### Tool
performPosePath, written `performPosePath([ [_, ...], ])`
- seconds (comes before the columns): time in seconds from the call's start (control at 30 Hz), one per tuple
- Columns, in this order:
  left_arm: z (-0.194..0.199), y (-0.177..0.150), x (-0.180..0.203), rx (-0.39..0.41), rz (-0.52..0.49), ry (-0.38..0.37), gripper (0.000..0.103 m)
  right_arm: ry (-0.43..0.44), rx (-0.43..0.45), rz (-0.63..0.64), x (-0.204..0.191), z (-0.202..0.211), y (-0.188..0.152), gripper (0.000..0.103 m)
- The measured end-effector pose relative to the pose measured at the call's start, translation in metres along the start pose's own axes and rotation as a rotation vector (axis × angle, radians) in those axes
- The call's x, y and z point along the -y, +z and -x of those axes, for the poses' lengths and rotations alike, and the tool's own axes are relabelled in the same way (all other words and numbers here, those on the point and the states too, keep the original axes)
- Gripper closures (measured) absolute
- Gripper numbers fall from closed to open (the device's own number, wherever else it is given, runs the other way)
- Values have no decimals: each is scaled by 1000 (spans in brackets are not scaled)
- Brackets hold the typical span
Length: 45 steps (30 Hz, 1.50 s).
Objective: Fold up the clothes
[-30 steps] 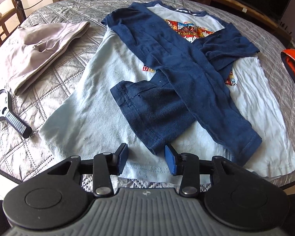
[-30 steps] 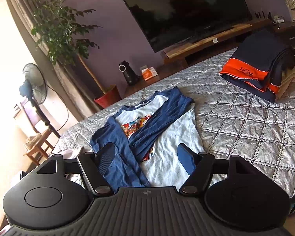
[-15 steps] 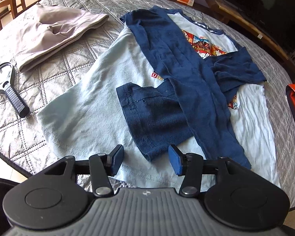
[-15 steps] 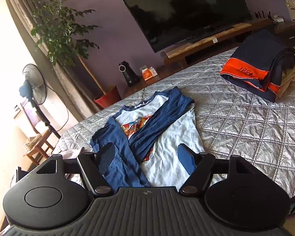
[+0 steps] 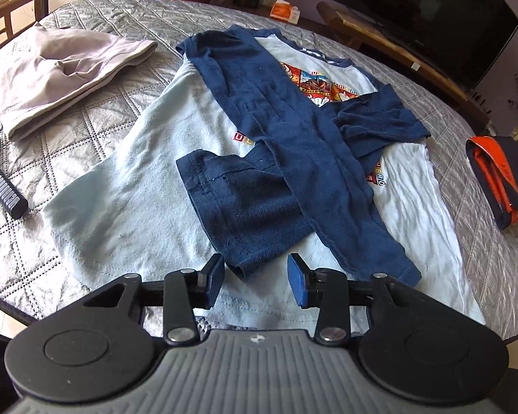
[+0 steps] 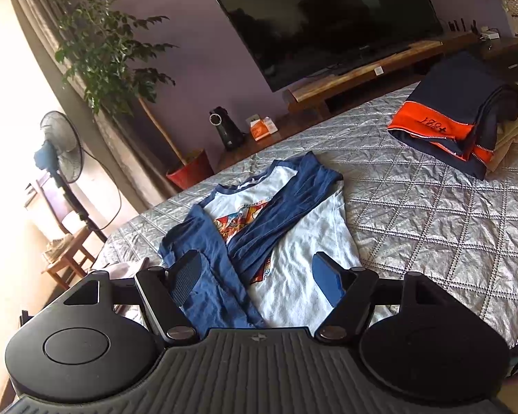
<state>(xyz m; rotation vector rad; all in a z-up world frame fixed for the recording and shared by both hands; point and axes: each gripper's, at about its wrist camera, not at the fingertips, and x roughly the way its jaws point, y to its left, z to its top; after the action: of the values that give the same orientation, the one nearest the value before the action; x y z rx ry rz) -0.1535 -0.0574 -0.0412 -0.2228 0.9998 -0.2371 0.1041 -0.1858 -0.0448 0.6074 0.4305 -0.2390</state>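
A pale blue T-shirt [image 5: 127,186] with navy long sleeves and a colourful chest print lies flat on the quilted silver cover. Both navy sleeves [image 5: 293,138] are folded across its front and cross each other. My left gripper [image 5: 255,281] hovers open just above the shirt's near hem, its blue pads either side of a sleeve cuff [image 5: 245,241]. In the right wrist view the same T-shirt [image 6: 304,238] lies ahead, and my right gripper [image 6: 259,276] stands wide open above its lower part, holding nothing.
A folded beige garment [image 5: 65,76] lies at the left, with a black-handled tool [image 5: 0,179] near the edge. A folded navy and orange pile [image 6: 459,127] sits at the right. Beyond the round cover [image 6: 431,224] are a TV, a plant and a fan.
The left gripper has drifted left and turned a little, so the shirt now sits more centred with the sleeve cuff between its pads. The right gripper has barely moved.
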Motion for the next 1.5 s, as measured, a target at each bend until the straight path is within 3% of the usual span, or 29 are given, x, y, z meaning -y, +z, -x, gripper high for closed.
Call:
performPosePath([
  [0.13,-1,5,-7,-6,102,-70,62,1,1,-2,-1,0,-1,26],
  [0.27,-5,4,-12,-15,181,-81,62,1,2,-3,-1,0,0,25],
  [0.33,-6,4,-8,-14,167,-63,63,1,3,-3,-1,0,0,25],
  [0.4,-6,3,-2,-14,140,-20,70,1,4,-4,-1,0,0,25],
  [0.47,-7,4,2,-19,123,25,82,1,5,-2,-2,-1,1,25],
  [0.5,-8,4,2,-21,125,36,83,0,6,0,-2,-1,0,25],
  [0.67,-6,4,-5,-33,130,50,98,0,9,-4,-1,-1,1,25],
  [0.87,-1,-1,-3,-48,98,73,100,-3,12,0,-2,0,1,24],
  [1.0,3,-6,10,-86,10,139,100,-4,13,0,-2,0,2,24],
  [1.1,8,-10,19,-117,-51,183,95,-4,10,0,-1,0,2,24],
  [1.13,9,-12,20,-130,-64,193,83,-3,9,1,-1,-1,2,24],
  [1.17,11,-13,22,-135,-75,200,60,-3,9,2,-1,-1,2,24],
  [1.2,14,-13,22,-132,-83,203,53,-4,8,3,-1,-1,2,24],
  [1.4,31,-12,26,-117,-128,225,49,-5,4,8,-2,-1,3,24],
  [1.5,40,-12,28,-109,-151,236,36,-6,1,11,-2,-1,3,24],
])
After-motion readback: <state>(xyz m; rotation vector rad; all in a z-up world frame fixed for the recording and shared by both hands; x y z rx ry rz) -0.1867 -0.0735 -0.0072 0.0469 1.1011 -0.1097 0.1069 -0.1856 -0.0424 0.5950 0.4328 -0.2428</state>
